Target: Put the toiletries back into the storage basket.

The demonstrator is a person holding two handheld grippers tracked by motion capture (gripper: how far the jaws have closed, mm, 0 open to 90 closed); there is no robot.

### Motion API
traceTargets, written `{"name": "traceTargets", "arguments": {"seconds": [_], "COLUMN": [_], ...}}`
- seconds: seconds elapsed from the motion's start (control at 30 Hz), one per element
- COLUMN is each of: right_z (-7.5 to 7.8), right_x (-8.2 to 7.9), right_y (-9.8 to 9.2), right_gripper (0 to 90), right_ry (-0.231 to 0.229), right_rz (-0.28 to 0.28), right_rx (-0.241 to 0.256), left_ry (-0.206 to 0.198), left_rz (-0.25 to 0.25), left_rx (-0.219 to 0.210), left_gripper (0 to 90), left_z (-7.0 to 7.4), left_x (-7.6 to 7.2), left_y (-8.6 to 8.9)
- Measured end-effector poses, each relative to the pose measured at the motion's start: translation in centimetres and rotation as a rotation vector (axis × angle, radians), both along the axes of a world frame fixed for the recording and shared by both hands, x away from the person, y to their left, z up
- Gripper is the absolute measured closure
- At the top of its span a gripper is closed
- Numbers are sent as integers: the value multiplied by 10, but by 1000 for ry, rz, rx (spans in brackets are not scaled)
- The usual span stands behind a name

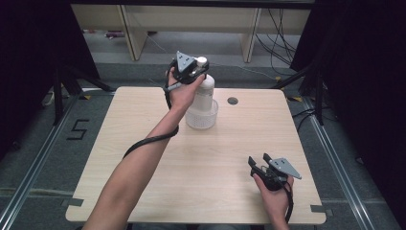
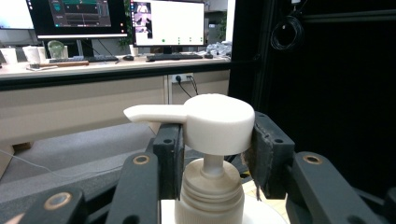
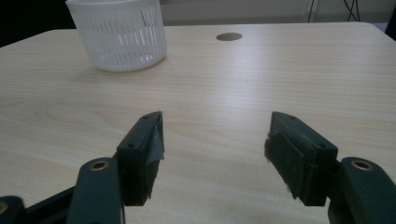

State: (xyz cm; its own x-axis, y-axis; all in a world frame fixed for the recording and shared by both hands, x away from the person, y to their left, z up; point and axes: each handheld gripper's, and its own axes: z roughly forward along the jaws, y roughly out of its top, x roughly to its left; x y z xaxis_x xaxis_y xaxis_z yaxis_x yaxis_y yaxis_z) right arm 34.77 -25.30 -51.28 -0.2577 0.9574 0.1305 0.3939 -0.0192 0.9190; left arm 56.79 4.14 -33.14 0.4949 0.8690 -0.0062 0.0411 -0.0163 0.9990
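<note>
A white pump bottle (image 1: pixel 207 89) has its lower part inside a white slotted basket (image 1: pixel 202 118) at the far middle of the table. My left gripper (image 1: pixel 199 67) is shut on the bottle's pump head (image 2: pixel 219 122), one jaw on each side of the cap, with the spout pointing left in the left gripper view. The ribbed collar (image 2: pixel 211 191) and pump stem show just below the jaws. My right gripper (image 1: pixel 259 159) stands open over bare wood near the front right. Nothing lies between its fingers (image 3: pixel 142 149), and the basket (image 3: pixel 119 32) sits well ahead of it.
The light wood table (image 1: pixel 230 153) has a round cable hole (image 1: pixel 232 100) right of the basket. Black curtains and stand legs flank the table. A desk with monitors (image 2: pixel 166 23) shows beyond the far edge.
</note>
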Motion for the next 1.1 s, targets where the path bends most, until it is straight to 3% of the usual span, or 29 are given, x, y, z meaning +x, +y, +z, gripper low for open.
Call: {"name": "traceTargets", "arguments": {"seconds": [0.03, 0.1, 0.17, 0.2, 0.23, 0.43, 0.47, 0.6, 0.63, 1.1], "right_z": [0, -1, -1, 0, 0, -1, 0, -1, 0, 0], "right_x": [0, 2, 2, 0, 0, 1, -1, 1, -1, 0], "right_y": [1, -3, -3, 0, 1, -1, 1, -1, 1, 0], "right_gripper": [372, 372, 372, 372, 372, 372, 372, 372, 372, 372], "right_ry": [3, -27, -24, 0, 4, -9, 13, -14, 11, 5], "right_rz": [-2, 9, 6, -1, -1, 4, -4, 21, -1, 5], "right_rx": [7, -42, -42, -1, 7, -20, 6, -2, 9, 1], "left_ry": [5, 9, 8, 11, 14, 25, 27, 38, 40, 63], "left_rz": [1, 1, 1, 1, 1, 0, 0, 1, -1, -3], "left_rx": [2, 4, 10, 10, 12, 17, 17, 20, 21, 14], "left_gripper": [591, 590, 590, 590, 590, 590, 590, 590, 590, 589], "left_z": [-1, -3, -4, -5, -6, -13, -15, -20, -21, -31], "left_x": [0, 1, 1, 2, 2, 3, 3, 4, 4, 7], "left_y": [0, 0, 0, -1, -1, -2, -2, -3, -3, -5]}}
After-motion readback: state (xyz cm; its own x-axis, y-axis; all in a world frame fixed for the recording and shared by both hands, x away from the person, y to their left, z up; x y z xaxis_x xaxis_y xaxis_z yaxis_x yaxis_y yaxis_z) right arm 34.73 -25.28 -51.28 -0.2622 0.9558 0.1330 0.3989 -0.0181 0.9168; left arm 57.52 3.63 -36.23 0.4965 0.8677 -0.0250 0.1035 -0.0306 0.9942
